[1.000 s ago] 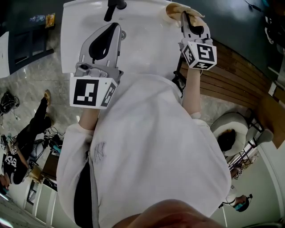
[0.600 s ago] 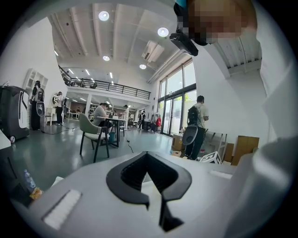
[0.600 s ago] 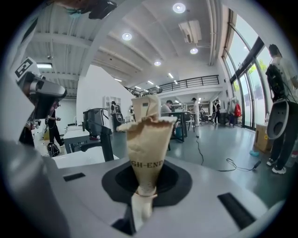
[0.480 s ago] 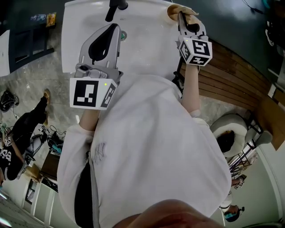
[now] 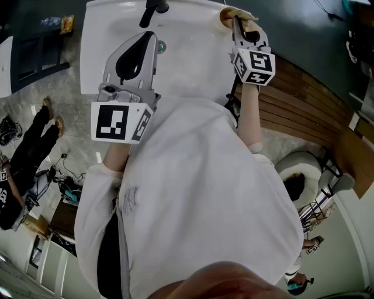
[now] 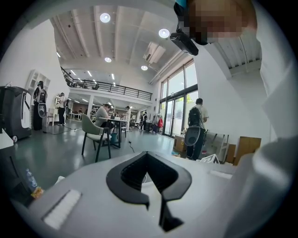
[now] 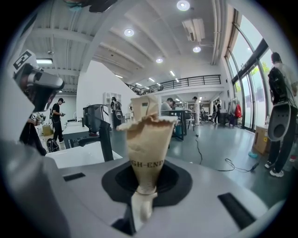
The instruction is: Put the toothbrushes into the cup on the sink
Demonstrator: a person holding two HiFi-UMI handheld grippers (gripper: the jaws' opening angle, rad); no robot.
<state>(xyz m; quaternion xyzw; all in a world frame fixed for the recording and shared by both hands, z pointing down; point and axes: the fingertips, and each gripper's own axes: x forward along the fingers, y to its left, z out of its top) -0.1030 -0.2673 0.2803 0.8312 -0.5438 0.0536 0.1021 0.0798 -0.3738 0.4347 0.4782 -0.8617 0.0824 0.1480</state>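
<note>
The white sink (image 5: pixel 193 70) is mostly bare. Its right half, between the left hand-held gripper (image 5: pixel 153 35) and the right hand-held gripper (image 5: pixel 236 21), is open for a pass. The black faucet (image 5: pixel 153 7) stands at the back edge, just beyond the left hand-held gripper's tips, and blocks a straight push that way. That gripper hangs over the sink, jaws together, nothing between them. At the back right corner, the right hand-held gripper is clamped on a paper-wrapped toothbrush (image 7: pixel 146 139) that sticks out ahead of it. In the right gripper view the faucet rises to the toothbrush's left, well apart, with bare white surface between. Right of the sink, wooden slats (image 5: pixel 304 99) bound the way.
</note>
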